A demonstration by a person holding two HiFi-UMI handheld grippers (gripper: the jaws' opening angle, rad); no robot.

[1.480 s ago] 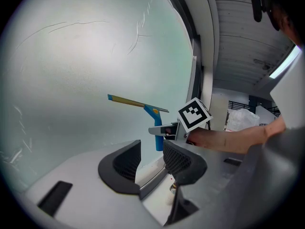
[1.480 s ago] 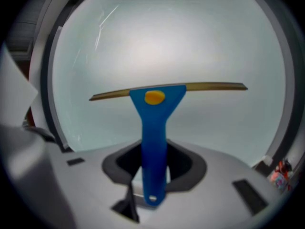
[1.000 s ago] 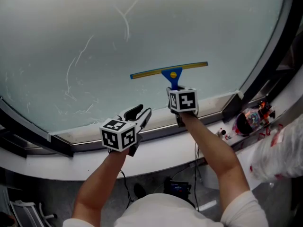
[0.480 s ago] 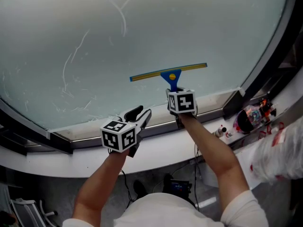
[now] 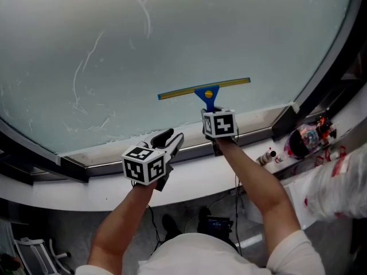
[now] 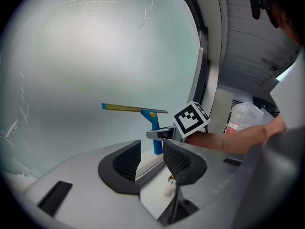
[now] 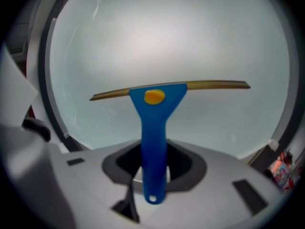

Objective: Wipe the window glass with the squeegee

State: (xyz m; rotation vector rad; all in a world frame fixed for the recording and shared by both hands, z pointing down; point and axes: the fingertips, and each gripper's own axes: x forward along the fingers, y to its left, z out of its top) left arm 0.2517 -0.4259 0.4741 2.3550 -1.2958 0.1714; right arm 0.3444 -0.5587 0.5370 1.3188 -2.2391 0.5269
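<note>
1. The window glass (image 5: 241, 27) fills everything in front of the person. Thin white streaks (image 5: 86, 67) curl over its left half, while the right half looks plainer.
2. Under it runs the window frame (image 5: 103, 165), the bottom edge of the whole pane.
3. The squeegee (image 5: 206, 89) sits low on the glass, right of the middle and just above that bottom edge. Its blade lies level, long axis running left to right, and it looks to be flat against the pane. The blue handle points straight down toward the frame.
4. The right gripper (image 5: 213, 106) has it: both jaws are clamped on the blue handle, with the blade directly beyond the jaws.
5. The left gripper (image 5: 167, 140) hangs by the frame, left of the squeegee and apart from it. Its jaws are spread with nothing between them.
6. The streaks lie up and to the left of the blade. I'd say the next pass means carrying it that way, and the right hand alone does the work.
</note>
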